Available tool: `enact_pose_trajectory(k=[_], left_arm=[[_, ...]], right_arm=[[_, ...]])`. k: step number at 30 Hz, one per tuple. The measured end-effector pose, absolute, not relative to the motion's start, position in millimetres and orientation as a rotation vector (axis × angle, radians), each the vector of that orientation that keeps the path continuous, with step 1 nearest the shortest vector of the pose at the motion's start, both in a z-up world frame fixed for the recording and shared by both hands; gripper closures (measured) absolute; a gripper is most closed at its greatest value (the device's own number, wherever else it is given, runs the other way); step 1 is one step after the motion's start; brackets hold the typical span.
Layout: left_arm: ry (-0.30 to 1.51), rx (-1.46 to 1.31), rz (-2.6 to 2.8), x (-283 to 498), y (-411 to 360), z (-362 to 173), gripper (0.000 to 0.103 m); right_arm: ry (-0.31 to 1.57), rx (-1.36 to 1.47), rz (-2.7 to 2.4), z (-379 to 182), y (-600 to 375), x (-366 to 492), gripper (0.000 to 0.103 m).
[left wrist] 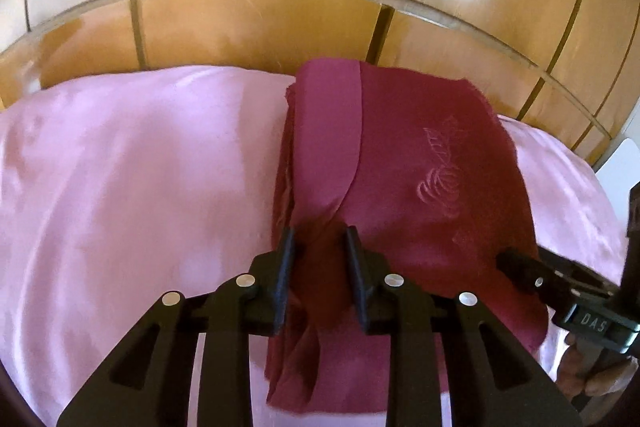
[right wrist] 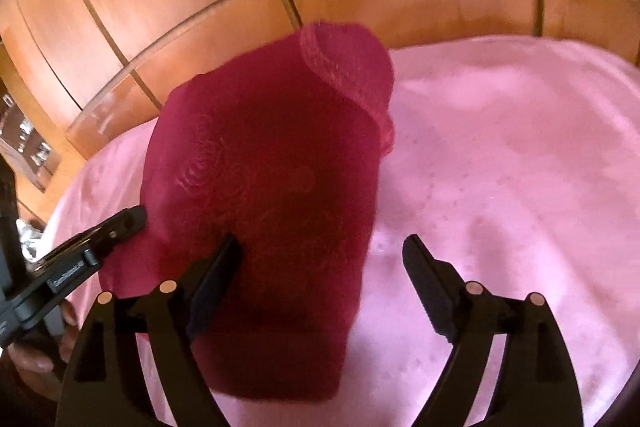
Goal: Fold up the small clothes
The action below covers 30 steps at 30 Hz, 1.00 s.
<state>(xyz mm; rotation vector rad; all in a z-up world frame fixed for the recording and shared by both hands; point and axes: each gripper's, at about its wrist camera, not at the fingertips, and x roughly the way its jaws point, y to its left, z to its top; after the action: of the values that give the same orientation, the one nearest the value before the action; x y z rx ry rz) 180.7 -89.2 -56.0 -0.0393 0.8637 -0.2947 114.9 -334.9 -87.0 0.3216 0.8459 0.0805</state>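
Observation:
A maroon garment (left wrist: 420, 155) with an embroidered rose lies folded in a long strip on a pink satin sheet (left wrist: 140, 167). My left gripper (left wrist: 320, 259) is shut on a bunched fold at the garment's near left edge. In the right wrist view the same garment (right wrist: 272, 147) runs away from me. My right gripper (right wrist: 324, 267) stands open over its near end. One of its fingers is above the cloth and the other above the pink sheet (right wrist: 500, 167), with nothing pinched. The left gripper's tip (right wrist: 134, 217) shows at the garment's left edge.
A glossy wooden panelled surface (left wrist: 260, 27) with a curved glass edge rises behind the sheet. A person's hand (left wrist: 592, 371) holds the right gripper at the lower right. Cluttered objects (right wrist: 28, 143) sit at the far left edge.

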Motion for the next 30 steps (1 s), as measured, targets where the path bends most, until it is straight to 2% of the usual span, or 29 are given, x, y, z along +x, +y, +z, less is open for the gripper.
enact_pose_trajectory(k=[4, 7, 12, 17, 23, 24, 25, 27, 30], left_arm=[[0.829, 0.003, -0.252, 161, -89, -49, 0.078], [0.808, 0.035, -0.224, 150, -92, -48, 0.078], [0.814, 0.015, -0.221, 139, -89, -47, 0.078], [0.774, 0.017, -0.220, 116, -80, -34, 0.078], [0.726, 0.011, -0.194, 84, -63, -18, 0.078], [0.722, 0.005, -0.191, 79, -60, -16, 0.077], [0.719, -0.002, -0.188, 75, -57, -14, 0.064], [0.696, -0.014, -0.173, 64, -51, -10, 0.053], [0.666, -0.011, -0.155, 49, -45, -3, 0.053]], right_arm=[[0.749, 0.213, -0.042, -62, -325, 80, 0.021], [0.718, 0.182, -0.043, -54, -315, 60, 0.027], [0.855, 0.123, -0.006, -84, -293, 61, 0.031], [0.843, 0.150, -0.012, -75, -286, 54, 0.030], [0.789, 0.141, 0.011, -57, -270, 34, 0.022], [0.780, 0.135, 0.009, -54, -265, 30, 0.020], [0.772, 0.133, 0.009, -52, -261, 27, 0.019], [0.762, 0.138, 0.011, -49, -258, 22, 0.014], [0.744, 0.145, -0.002, -44, -250, 8, 0.008]])
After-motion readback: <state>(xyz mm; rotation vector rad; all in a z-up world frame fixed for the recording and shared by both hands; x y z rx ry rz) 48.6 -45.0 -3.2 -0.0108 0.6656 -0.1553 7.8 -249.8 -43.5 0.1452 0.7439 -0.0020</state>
